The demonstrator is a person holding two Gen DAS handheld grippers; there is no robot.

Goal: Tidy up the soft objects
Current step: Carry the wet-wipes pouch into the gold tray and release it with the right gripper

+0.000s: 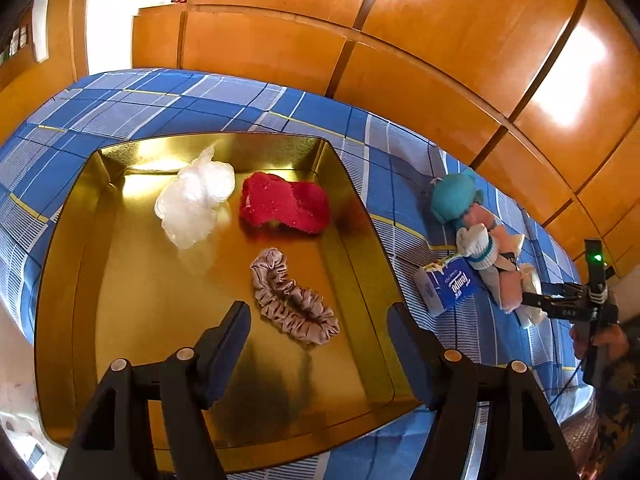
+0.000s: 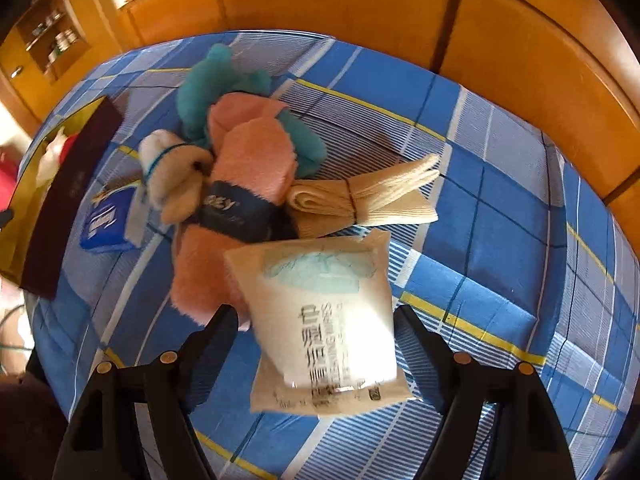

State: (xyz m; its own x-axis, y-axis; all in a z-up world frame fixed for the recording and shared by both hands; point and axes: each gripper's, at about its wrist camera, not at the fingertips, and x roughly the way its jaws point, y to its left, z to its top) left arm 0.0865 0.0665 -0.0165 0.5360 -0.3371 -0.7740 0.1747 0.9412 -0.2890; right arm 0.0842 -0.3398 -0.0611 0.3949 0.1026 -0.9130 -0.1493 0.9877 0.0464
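A gold tin tray (image 1: 72, 280) lies on the blue checked cloth and holds a crumpled clear plastic bag (image 1: 194, 198), a red cloth (image 1: 286, 204) and a beige scrunchie (image 1: 292, 300). My left gripper (image 1: 318, 348) is open and empty above the tray, just short of the scrunchie. My right gripper (image 2: 314, 348) is open, its fingers on either side of a white wet-wipes pack (image 2: 324, 320). Behind the pack lie a pink towel with a dark band (image 2: 240, 184), a teal cloth (image 2: 216, 84), a white sock (image 2: 176, 176), a folded cream cloth (image 2: 368, 196) and a blue tissue pack (image 2: 108, 220).
The same pile (image 1: 480, 240) and tissue pack (image 1: 448, 284) show right of the tray in the left wrist view, with the right gripper (image 1: 532, 300) at it. Orange wooden cabinet doors (image 1: 400, 40) stand behind the table. The tray's dark outer wall (image 2: 64, 208) is at the left in the right wrist view.
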